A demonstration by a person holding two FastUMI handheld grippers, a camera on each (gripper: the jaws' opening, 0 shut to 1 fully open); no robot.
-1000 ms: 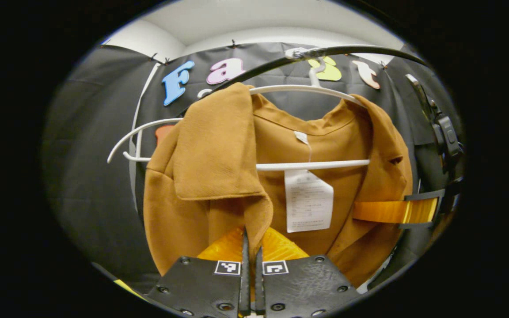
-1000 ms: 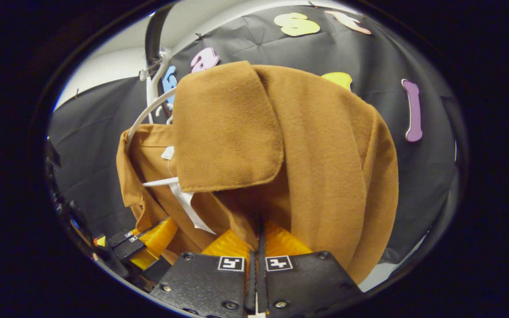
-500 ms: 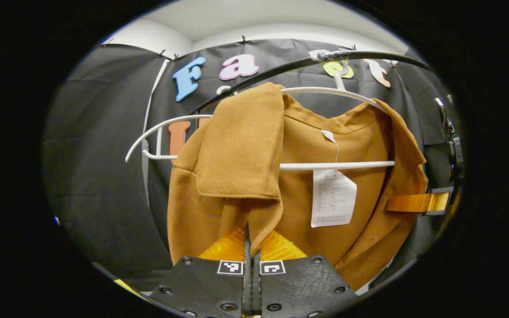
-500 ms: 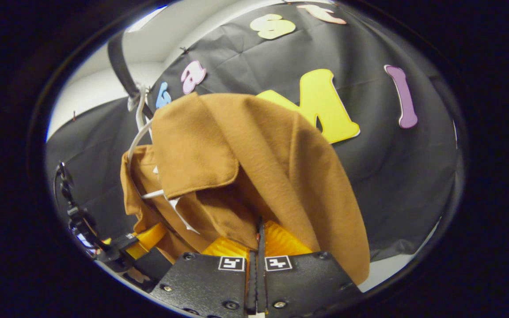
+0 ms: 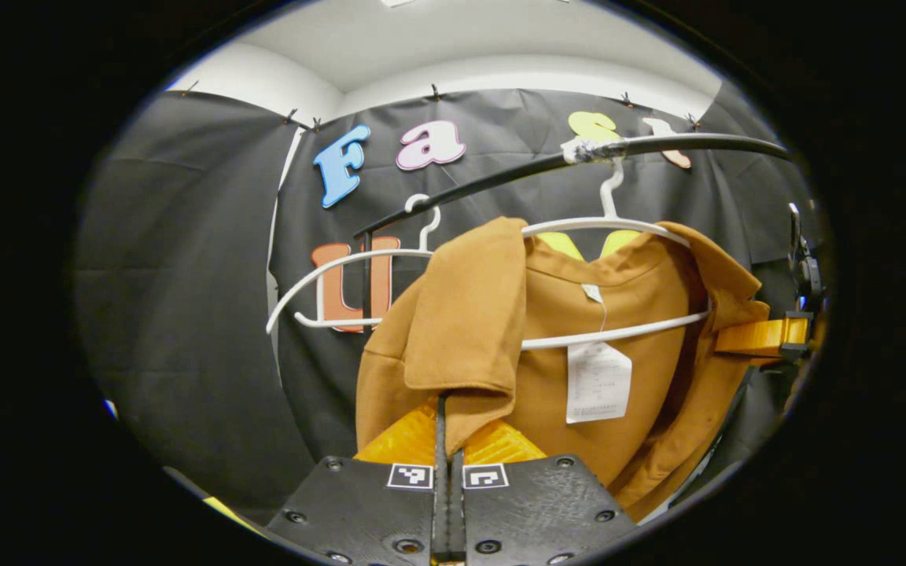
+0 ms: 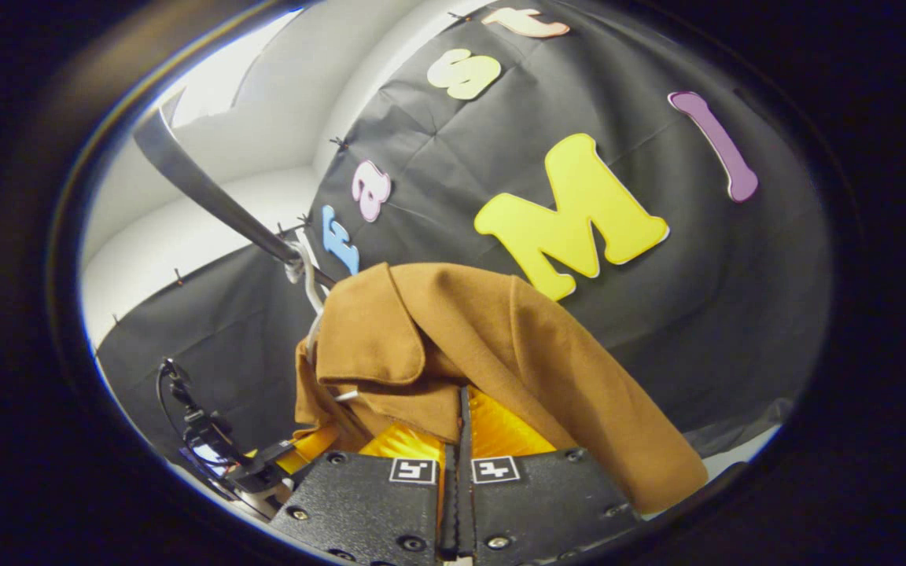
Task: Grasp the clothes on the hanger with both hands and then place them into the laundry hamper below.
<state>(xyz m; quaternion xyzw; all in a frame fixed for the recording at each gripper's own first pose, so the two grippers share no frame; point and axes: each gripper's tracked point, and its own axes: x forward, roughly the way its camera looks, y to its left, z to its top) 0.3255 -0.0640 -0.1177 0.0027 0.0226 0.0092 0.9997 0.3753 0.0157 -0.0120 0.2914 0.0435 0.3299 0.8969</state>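
On hanger (image 5: pixel 610 228) | jacket (image 5: pixel 618 377) lapel edges pinched | left claw (image 5: pixel 447 440), right claw (image 6: pixel 462 428)

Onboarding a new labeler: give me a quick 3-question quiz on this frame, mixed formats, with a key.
1. True or false: the brown coat is already off the white hanger.
2. Multiple choice: the left hand-held gripper is A) open beside the coat, B) shut on the coat's front flap, C) shut on the hanger.
3. Fill in: the hanger's hook hangs on a black ____.

Key: 1 false, the coat's collar and one shoulder are draped on the hanger. 2 B; the right hand-held gripper also pinches coat fabric. 3 rail.
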